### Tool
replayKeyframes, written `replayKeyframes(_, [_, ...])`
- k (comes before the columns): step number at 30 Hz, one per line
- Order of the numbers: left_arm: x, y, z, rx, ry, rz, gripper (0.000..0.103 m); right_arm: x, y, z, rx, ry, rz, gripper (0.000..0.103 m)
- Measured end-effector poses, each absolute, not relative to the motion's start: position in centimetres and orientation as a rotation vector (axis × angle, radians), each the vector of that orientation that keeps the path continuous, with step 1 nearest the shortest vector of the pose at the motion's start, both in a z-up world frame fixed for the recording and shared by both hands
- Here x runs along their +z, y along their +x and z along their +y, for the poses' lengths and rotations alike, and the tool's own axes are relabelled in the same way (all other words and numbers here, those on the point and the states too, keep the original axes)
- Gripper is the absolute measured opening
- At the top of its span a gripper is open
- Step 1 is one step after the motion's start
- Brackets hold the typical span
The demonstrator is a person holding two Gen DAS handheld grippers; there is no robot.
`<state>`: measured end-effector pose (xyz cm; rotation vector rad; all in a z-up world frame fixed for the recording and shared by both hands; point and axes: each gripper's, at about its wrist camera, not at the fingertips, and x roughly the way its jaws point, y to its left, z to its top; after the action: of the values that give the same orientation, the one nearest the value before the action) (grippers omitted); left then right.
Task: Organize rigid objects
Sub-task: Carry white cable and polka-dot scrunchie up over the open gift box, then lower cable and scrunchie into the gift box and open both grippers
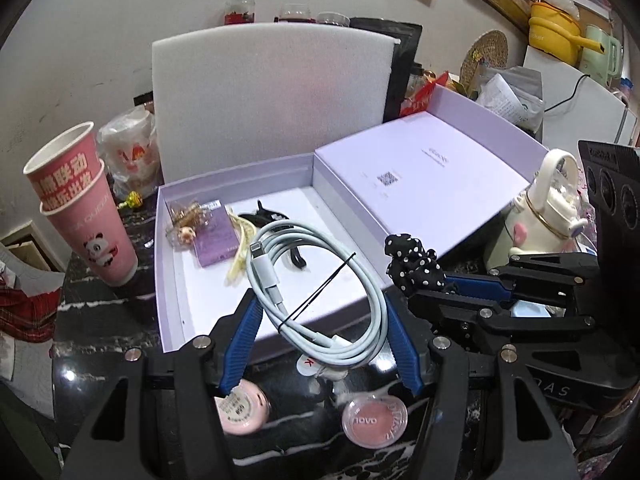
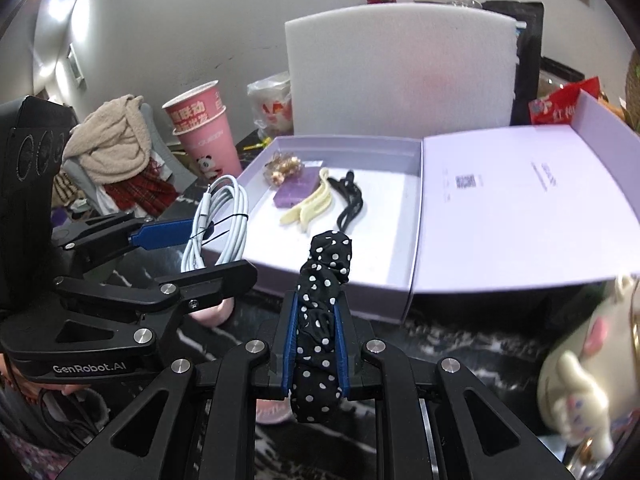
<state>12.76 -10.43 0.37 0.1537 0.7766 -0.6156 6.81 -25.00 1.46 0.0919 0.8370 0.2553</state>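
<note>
My left gripper [image 1: 322, 300] is shut on a coiled white charging cable [image 1: 320, 292], held just above the front wall of an open lavender box [image 1: 172, 240]. In the right wrist view my right gripper [image 2: 318, 300] is shut on a black polka-dot scrunchie [image 2: 324, 280], in front of the same box [image 2: 340, 148]. The two grippers hang side by side; the right one sits to the right of the cable with the scrunchie [image 1: 416, 268]. Inside the box lie a purple packet [image 1: 216, 236], a cream hair clip [image 1: 240, 248] and a black hair clip [image 2: 350, 200].
The box lid [image 1: 420, 176] lies open to the right. Stacked pink paper cups [image 1: 84, 208] stand left of the box, a white foam board [image 1: 272, 92] behind it, a cream teapot-shaped bottle [image 1: 548, 208] at right. A pink compact [image 1: 374, 420] and a pink jar [image 1: 240, 408] lie on the dark marble table.
</note>
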Motion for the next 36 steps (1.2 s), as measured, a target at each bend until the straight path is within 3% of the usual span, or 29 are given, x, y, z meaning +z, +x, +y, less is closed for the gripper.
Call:
replayKeyframes(22, [3.2,18.5,-11.0,-0.562,0.168,0.722,0.060,6.1,13.1,-25.8,0.307,0.016,0.775,0.016])
replayKeyframes(36, [2.8,23.0,-11.4,-0.592,0.161,0.748,0.060,6.3,17.7,-26.3,0.317,0.018,0.802,0.016])
